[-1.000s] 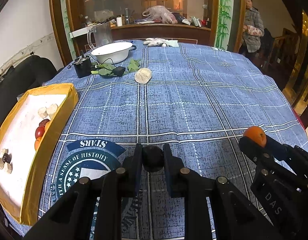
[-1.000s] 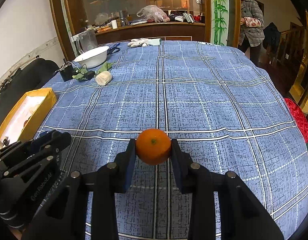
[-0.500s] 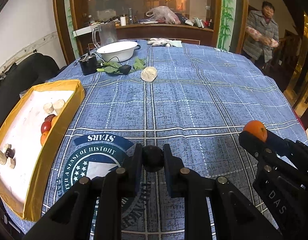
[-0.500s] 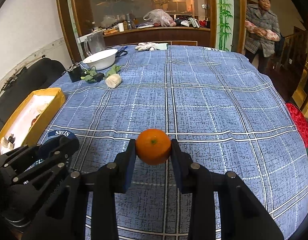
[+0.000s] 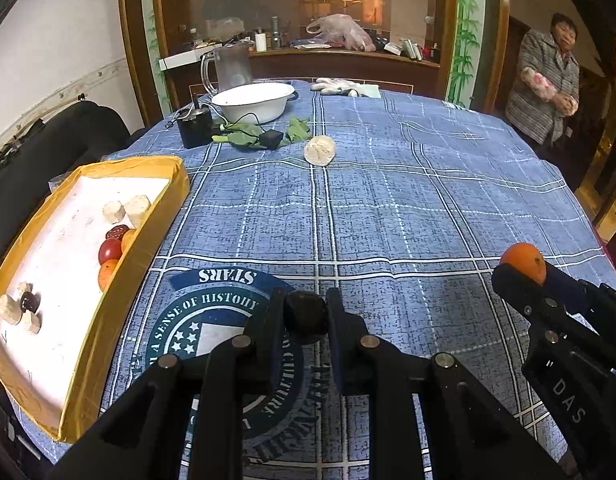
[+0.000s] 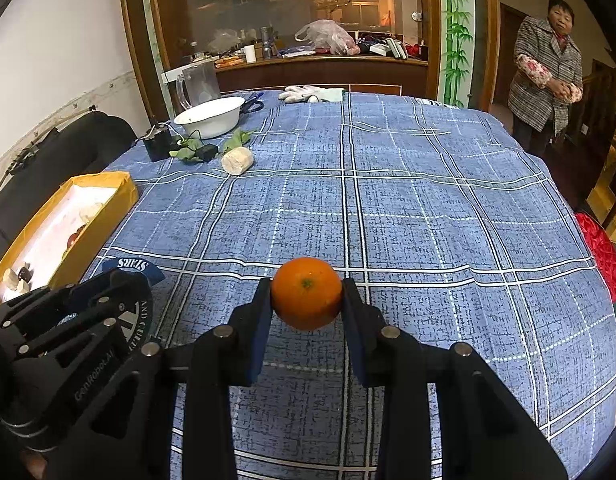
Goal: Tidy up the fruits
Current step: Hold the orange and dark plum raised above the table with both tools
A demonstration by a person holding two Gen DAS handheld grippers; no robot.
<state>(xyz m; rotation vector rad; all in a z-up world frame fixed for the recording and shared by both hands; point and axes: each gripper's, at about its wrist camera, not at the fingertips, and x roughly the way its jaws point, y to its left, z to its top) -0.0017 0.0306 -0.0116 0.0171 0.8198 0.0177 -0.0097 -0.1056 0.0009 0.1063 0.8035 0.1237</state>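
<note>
My left gripper (image 5: 305, 316) is shut on a small dark round fruit (image 5: 305, 315) and holds it above the blue plaid tablecloth. My right gripper (image 6: 306, 294) is shut on an orange (image 6: 306, 293), also above the cloth; the orange also shows in the left wrist view (image 5: 524, 261). A yellow-rimmed white tray (image 5: 147, 240) sits at the table's left edge. It holds a red fruit (image 5: 109, 250), orange fruits, a dark fruit and several pale chunks. The tray also shows in the right wrist view (image 6: 95, 236).
At the far left of the table stand a white bowl (image 5: 253, 100), a glass jug (image 5: 227, 66), a black box (image 5: 194, 126), green leaves (image 5: 247, 138) and a pale round piece (image 5: 320, 150). White gloves (image 5: 340, 86) lie at the far edge. A person (image 5: 548, 84) stands at the right.
Both grippers have shifted left and slightly back, so the tray sits further right in both views. Each still holds its fruit. The person at the right has stepped closer.
</note>
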